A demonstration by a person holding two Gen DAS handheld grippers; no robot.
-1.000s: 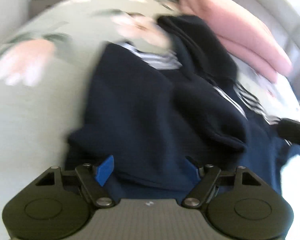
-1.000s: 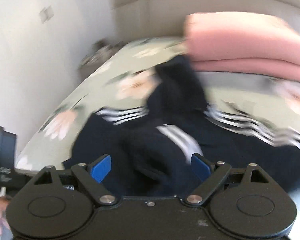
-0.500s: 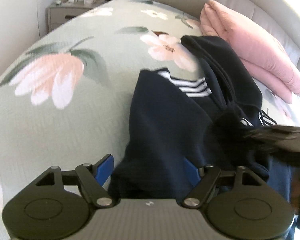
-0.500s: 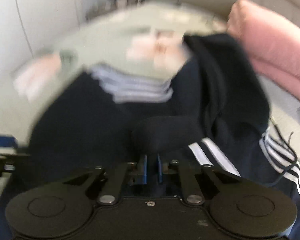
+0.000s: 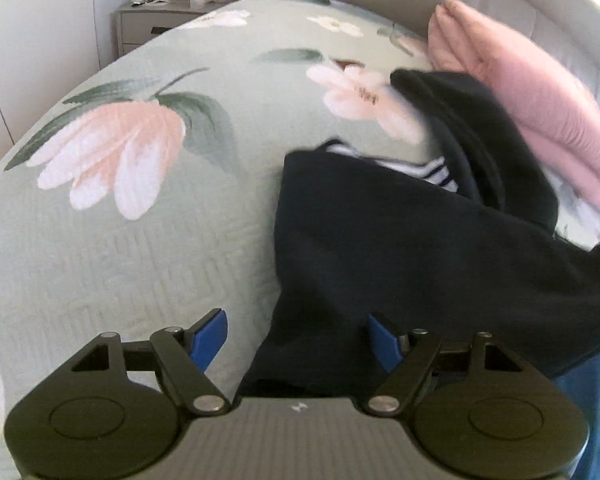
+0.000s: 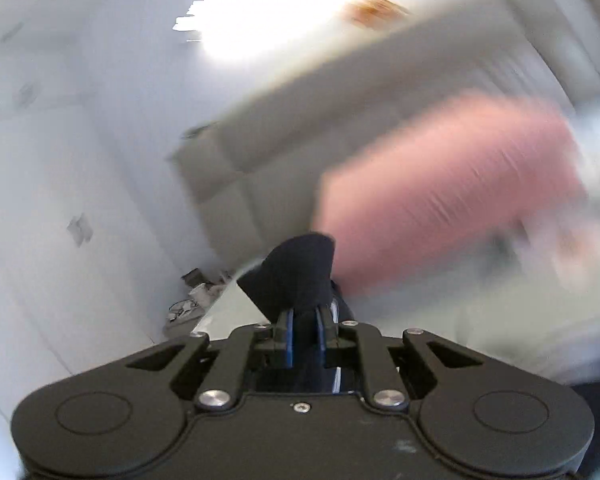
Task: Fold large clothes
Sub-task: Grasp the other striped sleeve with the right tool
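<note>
A dark navy jacket (image 5: pixel 400 248) with white stripes lies crumpled on the floral bedspread (image 5: pixel 148 208), right of centre in the left wrist view. My left gripper (image 5: pixel 296 340) is open, its blue pads either side of the jacket's near edge. My right gripper (image 6: pixel 304 334) is shut on a fold of the navy jacket (image 6: pixel 296 272), lifted high and pointing toward the headboard. The right wrist view is blurred by motion.
A pink folded duvet (image 5: pixel 540 112) lies at the head of the bed, also in the right wrist view (image 6: pixel 440 208). A nightstand (image 5: pixel 156 20) with a cup and clutter stands at the far left. A padded grey headboard (image 6: pixel 284 148) and white wall stand behind.
My right gripper closed on a fold of the jacket and lifted it up and away. The jacket's right part has been pulled across. The left gripper stayed open near the jacket's edge.
</note>
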